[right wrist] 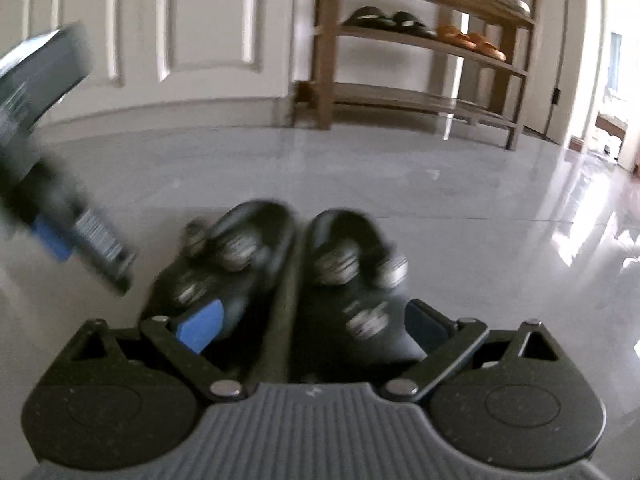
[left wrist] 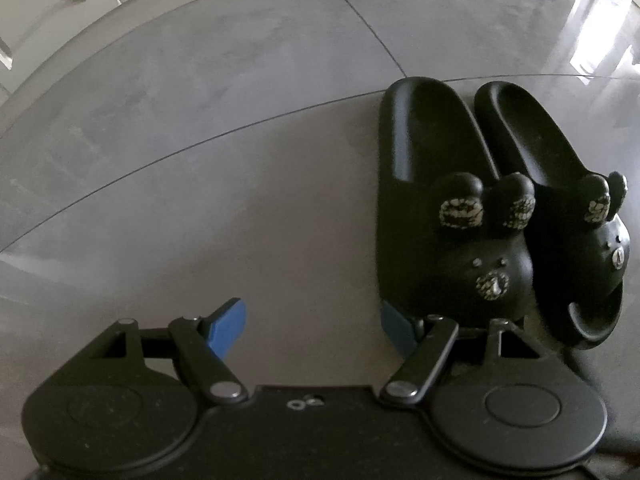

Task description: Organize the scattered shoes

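Downward, the left hand-held gripper (left wrist: 314, 330) is pointed at bare grey floor (left wrist: 200, 160), its blue-padded fingers (left wrist: 226, 330) spread wide apart with nothing between them. Just beside its right finger, a pair of black slippers (left wrist: 452, 216) is seen standing side by side on the floor, touching along their inner edges. They are moulded from a smooth, matt, rubbery material, with deep rounded footbeds and a broad strap shaped as an animal face: two bulbous ears with pale speckled patches, small stud eyes and a speckled snout. The floor is laid in large glossy tiles divided by thin dark joints, and window light is reflected off it at the far right.

In the right wrist view, the right hand-held gripper (right wrist: 316, 330) is held low over the same slippers (right wrist: 280, 280), its fingers apart, one beside each outer flank; no pressure of the pads on them can be made out, as the picture is smeared by motion. The left hand-held gripper (right wrist: 60, 236) appears blurred at the left edge and is partly cut off.

Beyond, a wooden shoe rack (right wrist: 424, 52) stands against a white panelled wall (right wrist: 180, 20), with dark sandals (right wrist: 384, 20) and orange ones (right wrist: 472, 40) on its middle shelf. The pale shoes on the upper shelf are too blurred to identify.
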`<state>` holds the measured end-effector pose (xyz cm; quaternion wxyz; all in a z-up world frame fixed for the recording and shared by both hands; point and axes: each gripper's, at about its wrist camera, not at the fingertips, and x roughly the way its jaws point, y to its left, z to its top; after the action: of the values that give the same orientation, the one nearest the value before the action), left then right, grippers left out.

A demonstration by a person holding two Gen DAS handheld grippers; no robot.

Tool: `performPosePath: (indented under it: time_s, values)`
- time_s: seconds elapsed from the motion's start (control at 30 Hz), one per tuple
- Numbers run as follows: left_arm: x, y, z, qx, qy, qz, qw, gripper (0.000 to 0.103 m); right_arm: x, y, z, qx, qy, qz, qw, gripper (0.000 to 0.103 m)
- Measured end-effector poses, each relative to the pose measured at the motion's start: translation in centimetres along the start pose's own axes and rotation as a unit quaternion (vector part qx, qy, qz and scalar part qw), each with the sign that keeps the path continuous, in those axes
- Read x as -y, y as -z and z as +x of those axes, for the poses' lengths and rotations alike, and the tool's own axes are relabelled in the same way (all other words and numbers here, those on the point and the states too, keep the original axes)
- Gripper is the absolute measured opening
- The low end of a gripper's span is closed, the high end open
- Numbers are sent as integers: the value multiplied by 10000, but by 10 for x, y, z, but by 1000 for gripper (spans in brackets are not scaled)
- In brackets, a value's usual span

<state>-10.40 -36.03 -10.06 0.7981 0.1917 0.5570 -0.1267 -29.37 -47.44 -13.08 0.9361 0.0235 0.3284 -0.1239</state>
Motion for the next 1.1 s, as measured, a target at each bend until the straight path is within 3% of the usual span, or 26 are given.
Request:
performPosePath:
  time_s: [0.2,0.5,0.73,0.8,0.87,0.9,1.1]
  values:
    - [-7,3,-7,58,-122,106,9999,75,-10,11,29,-442,106,758,9961,99]
    - [-30,12,-11,-23,-495,223,9985,75,-27,11,68,-431,665,724,9942,99]
    - [-36,18,-7,-150,-591,253,9978,75,-26,12,75,-212,781,1057,9911,98]
    - [-33,18,-8,-150,-584,276,9978,75,-24,12,74,-159,769,1083,9910,89]
    - [-30,18,-9,-147,-562,295,9979,75,-19,13,70,-71,745,1123,9909,66]
    - [-26,17,-9,-141,-533,304,9980,75,-16,12,69,-61,709,1175,9905,61]
    - [-5,14,-18,-31,-357,295,9989,75,-5,10,66,-81,458,1270,9908,48]
